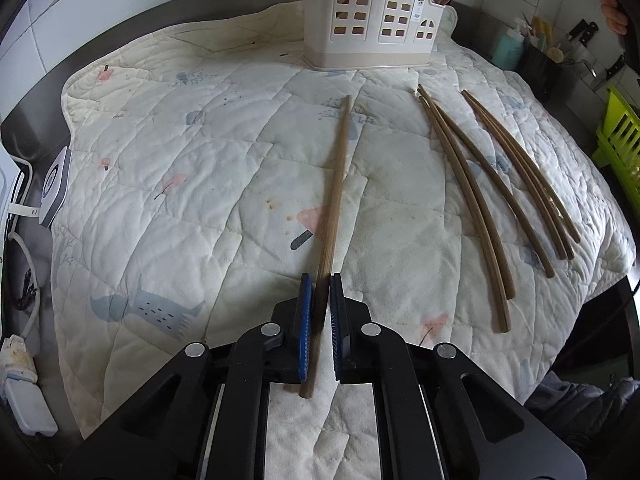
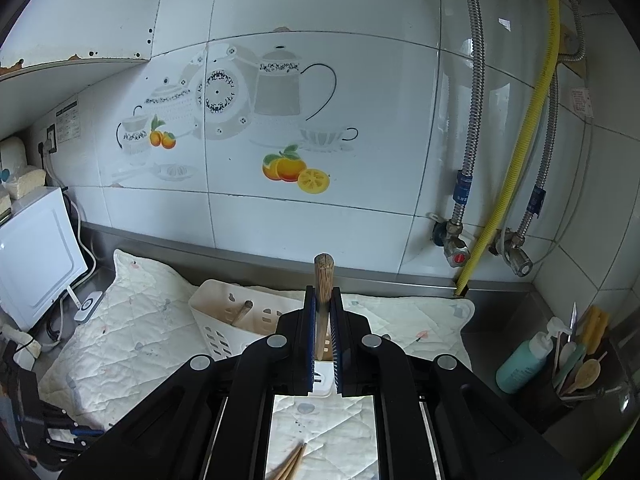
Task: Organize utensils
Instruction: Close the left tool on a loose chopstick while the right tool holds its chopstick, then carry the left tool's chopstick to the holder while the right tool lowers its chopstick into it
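A wooden chopstick [image 1: 338, 176] lies lengthwise on the quilted mat [image 1: 180, 140], its near end between the blue pads of my left gripper [image 1: 320, 280], which is shut on it. Several more chopsticks [image 1: 472, 200] lie side by side to the right on the mat. The cream utensil holder [image 1: 372, 40] stands at the mat's far edge. In the right wrist view, my right gripper [image 2: 323, 292] is shut on another chopstick [image 2: 323, 276], held upright over the holder [image 2: 224, 320]. One chopstick [image 2: 243, 312] stands in the holder's left compartment.
A green rack [image 1: 620, 148] sits off the mat's right side. A teal bottle [image 2: 520, 364] and a black pot of spoons [image 2: 576, 376] stand in the right corner. A white appliance [image 2: 36, 256] is at left, pipes and valves [image 2: 456, 240] on the tiled wall.
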Tool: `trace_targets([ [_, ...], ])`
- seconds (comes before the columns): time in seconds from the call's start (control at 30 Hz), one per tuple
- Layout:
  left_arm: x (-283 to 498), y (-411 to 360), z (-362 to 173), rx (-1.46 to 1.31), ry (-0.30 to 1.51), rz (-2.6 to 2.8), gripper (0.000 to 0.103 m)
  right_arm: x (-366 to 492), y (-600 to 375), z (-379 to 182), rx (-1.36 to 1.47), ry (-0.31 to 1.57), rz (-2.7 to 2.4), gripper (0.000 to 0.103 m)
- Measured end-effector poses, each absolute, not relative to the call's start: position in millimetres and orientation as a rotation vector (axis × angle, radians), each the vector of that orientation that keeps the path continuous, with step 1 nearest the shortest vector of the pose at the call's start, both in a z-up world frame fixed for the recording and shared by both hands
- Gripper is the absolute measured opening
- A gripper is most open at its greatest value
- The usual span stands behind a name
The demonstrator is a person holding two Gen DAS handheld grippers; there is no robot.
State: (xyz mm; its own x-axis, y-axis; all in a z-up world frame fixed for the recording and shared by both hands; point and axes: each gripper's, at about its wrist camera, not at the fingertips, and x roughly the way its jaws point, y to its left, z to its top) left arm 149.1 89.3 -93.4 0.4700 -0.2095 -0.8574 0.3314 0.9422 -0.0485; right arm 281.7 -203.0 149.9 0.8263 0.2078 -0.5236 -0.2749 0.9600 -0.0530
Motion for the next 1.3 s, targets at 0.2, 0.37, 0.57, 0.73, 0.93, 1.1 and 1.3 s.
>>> trace_targets([
  [0.2,148,90,-70,0.116,0.973,-0.342,0.005,275,-203,152,-0.126,0.532,0.261,0.007],
  [0.37,156,93,-41,0.083,0.914,-0.353,0.005,269,-203,155,-0.123,0.521,0.265,0.007],
  [0.57,168,84,-8,0.099,0.901,-0.393,0.005,263,-202,158,-0.122,0.512,0.268,0.007],
  [0.73,176,76,7,0.148,0.918,-0.411,0.005,260,-205,161,-0.122,0.503,0.269,0.007],
  [0.93,184,70,35,0.185,0.876,-0.418,0.005,260,-209,163,-0.118,0.496,0.262,0.007],
  [1.1,199,62,57,0.224,0.862,-0.418,0.005,260,-211,163,-0.121,0.496,0.262,0.007],
  [1.3,227,52,75,0.268,0.888,-0.400,0.005,260,-210,164,-0.123,0.492,0.266,0.007],
])
